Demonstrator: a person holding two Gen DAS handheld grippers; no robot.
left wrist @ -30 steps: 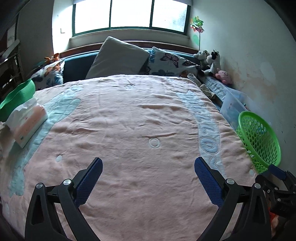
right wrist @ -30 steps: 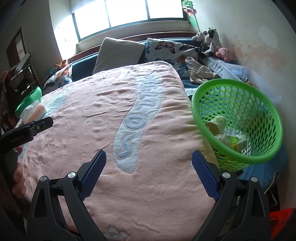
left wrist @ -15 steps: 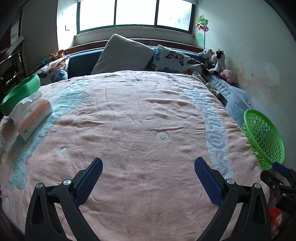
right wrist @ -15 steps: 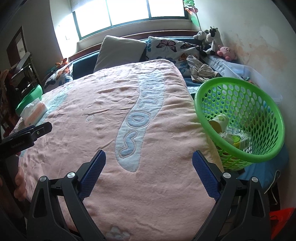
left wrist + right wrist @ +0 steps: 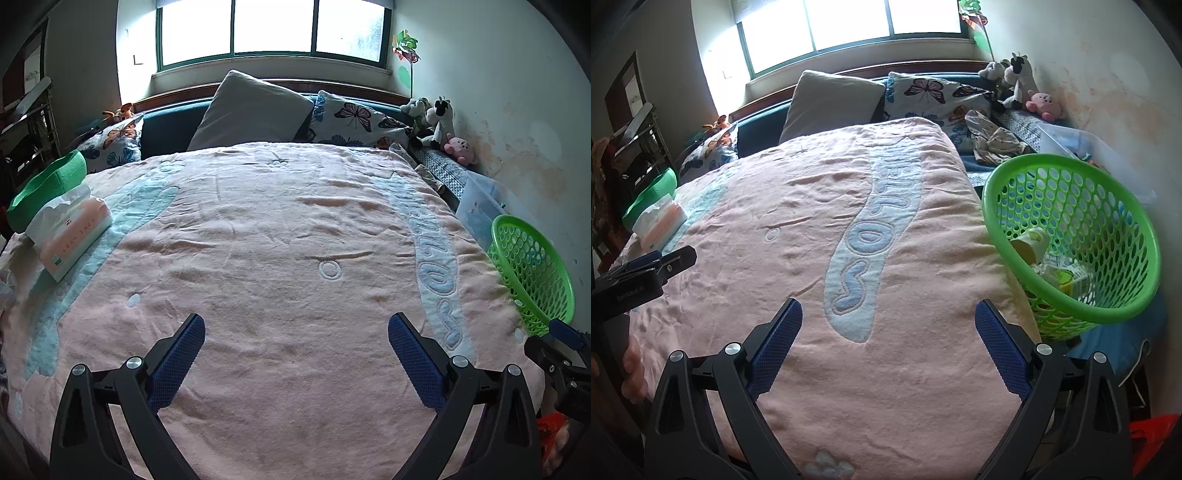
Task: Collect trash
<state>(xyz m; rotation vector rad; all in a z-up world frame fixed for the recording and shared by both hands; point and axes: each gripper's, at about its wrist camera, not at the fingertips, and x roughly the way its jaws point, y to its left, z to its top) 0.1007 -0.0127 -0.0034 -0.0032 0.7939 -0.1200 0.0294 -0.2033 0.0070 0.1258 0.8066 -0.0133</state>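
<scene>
A green mesh basket point(image 5: 1071, 236) leans at the right side of the bed; it also shows in the left wrist view point(image 5: 532, 273). Inside it lie a paper cup point(image 5: 1030, 243) and other small trash point(image 5: 1067, 275). My left gripper point(image 5: 295, 354) is open and empty above the foot of the pink blanket point(image 5: 277, 240). My right gripper point(image 5: 888, 345) is open and empty above the blanket's right half, left of the basket. No loose trash shows on the blanket.
A tissue pack point(image 5: 70, 232) and a green bin point(image 5: 44, 188) sit at the bed's left edge. Pillows point(image 5: 251, 110) line the headboard. Plush toys point(image 5: 439, 125) and a clear plastic box point(image 5: 1097, 155) stand along the right wall.
Both grippers have pulled back toward the foot of the bed and risen a little. Both stay open and empty.
</scene>
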